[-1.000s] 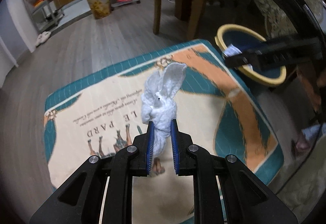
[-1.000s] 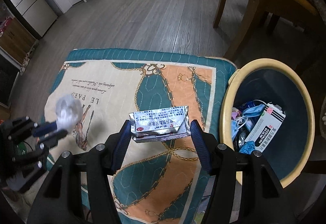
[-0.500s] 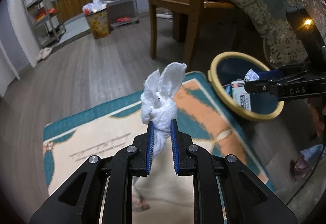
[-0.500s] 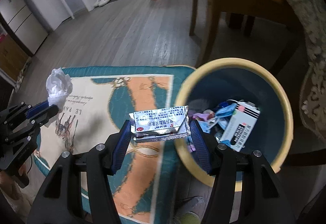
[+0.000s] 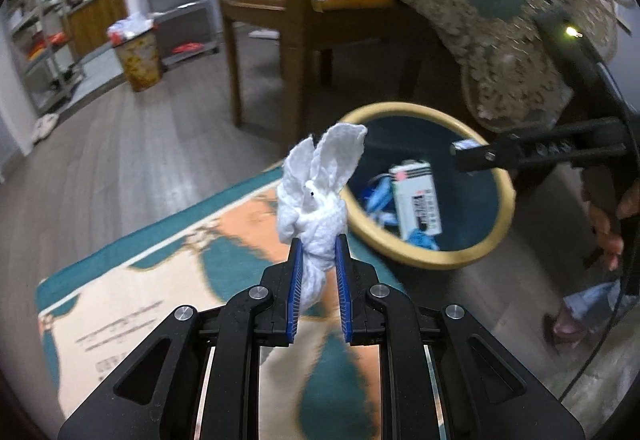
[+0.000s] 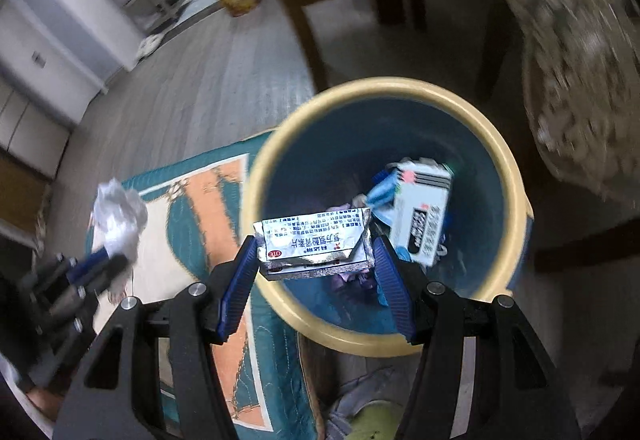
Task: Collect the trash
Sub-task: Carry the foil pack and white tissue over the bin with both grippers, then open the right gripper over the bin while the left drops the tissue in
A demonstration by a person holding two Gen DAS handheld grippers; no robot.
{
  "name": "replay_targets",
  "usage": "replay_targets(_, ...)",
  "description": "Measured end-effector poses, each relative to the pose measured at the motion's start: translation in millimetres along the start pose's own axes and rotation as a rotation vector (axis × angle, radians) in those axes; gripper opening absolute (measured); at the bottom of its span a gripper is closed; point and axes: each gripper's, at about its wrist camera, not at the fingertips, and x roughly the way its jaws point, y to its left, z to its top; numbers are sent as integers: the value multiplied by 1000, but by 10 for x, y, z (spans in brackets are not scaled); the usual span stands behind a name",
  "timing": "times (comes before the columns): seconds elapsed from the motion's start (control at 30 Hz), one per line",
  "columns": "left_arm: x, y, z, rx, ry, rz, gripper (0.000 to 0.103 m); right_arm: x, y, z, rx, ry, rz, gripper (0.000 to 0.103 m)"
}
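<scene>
Left gripper (image 5: pixel 317 268) — blue pads pinched tight on a wad of white tissue (image 5: pixel 320 192), which sticks up and forward from between the fingers, twisted at the grip and flaring at the top. Below and ahead of it lies the patterned rug (image 5: pixel 160 280), teal and orange on cream. Forward and to its right stands the trash bin (image 5: pixel 506 196), yellow rim, dark blue inside; a white carton (image 5: pixel 416 200) and blue scraps lie at the bottom.

Right gripper (image 6: pixel 316 268) — clamped on a silver foil sachet (image 6: pixel 314 246) with printed text, held flat across the fingers. It hangs over the near side of the bin's (image 6: pixel 516 176) mouth; the carton (image 6: pixel 424 216) sits beneath, ahead and a little right of the fingers. Off to this gripper's left, low, the other claw (image 6: pixel 100 264) shows with its tissue (image 6: pixel 118 216) over the rug (image 6: pixel 208 200).

Beyond the bin — a wooden chair (image 5: pixel 288 16) and a lace-edged tablecloth (image 5: pixel 500 52) hanging at the right. Both views blurred at the edges.
</scene>
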Motion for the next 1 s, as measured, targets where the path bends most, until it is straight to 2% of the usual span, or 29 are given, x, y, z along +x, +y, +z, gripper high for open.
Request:
replay_targets(0.1, 128, -212, 23, 34, 19, -49, 17, 6, -126, 2, 32, 0, -26, 58)
replay_targets(0.23, 312, -435, 50, 75, 45, -88, 17, 9, -236, -14, 73, 3, -18, 58)
replay_targets(0.4, 580, -590, 99, 104, 76, -94, 17, 9, -326, -21, 132, 6, 27, 58)
replay_targets(0.53, 701, -619, 172, 87, 73, -97, 18, -20, -370, -4, 147, -17, 19, 59)
replay_targets(0.67, 700, -637, 248, 67, 27, -108, 18, -129, -396, 33, 167, -93, 15, 59)
replay_targets(0.73, 624, -627, 293, 56, -21, -122, 26, -190, -383, 51, 159, -131, -6, 69)
replay_targets(0.77, 598, -613, 306, 51, -33, -128, 38, -240, -369, 60, 152, -162, -37, 80)
replay_targets(0.8, 561, -592, 317, 40, -50, -130, 58, -257, -364, 63, 150, -174, -48, 86)
replay_targets(0.83, 526, -577, 320, 32, -65, -125, 66, -280, -360, 71, 147, -187, -50, 87)
replay_targets(0.87, 491, -554, 322, 25, -80, -127, 72, -284, -360, 74, 150, -191, -50, 88)
replay_targets(1.0, 395, -482, 310, 16, -95, -116, 77, -267, -357, 78, 151, -185, -47, 94)
